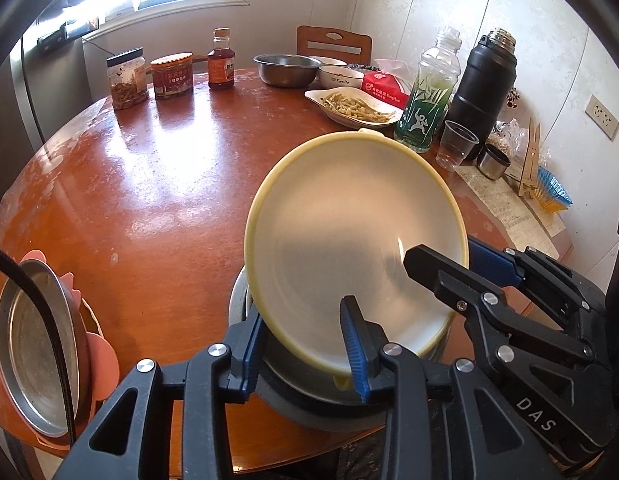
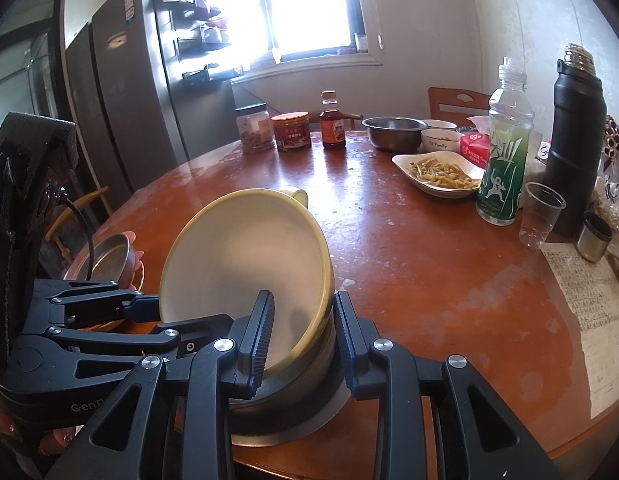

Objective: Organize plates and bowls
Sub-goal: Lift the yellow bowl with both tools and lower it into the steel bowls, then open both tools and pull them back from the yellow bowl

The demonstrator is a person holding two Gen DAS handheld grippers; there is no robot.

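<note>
A pale yellow bowl (image 1: 349,232) (image 2: 245,256) leans tilted inside a steel bowl (image 1: 309,404) (image 2: 293,392) at the near edge of the round wooden table (image 1: 157,184). My left gripper (image 1: 301,352) (image 2: 153,316) straddles the yellow bowl's near rim, one pad outside and one inside. The pads stand slightly apart and do not seem to press. My right gripper (image 2: 303,336) (image 1: 465,264) is shut on the opposite rim, one finger inside the bowl and one outside. To the left, a steel plate (image 1: 37,360) (image 2: 109,256) rests on pink dishes.
At the back stand two jars (image 1: 149,76), a sauce bottle (image 1: 220,60), a steel basin (image 1: 287,69) and white bowls (image 1: 340,77). To the right are a dish of food (image 1: 353,106), a green bottle (image 1: 427,92), a black flask (image 1: 483,92), a plastic cup (image 1: 455,146) and a paper sheet (image 2: 589,312).
</note>
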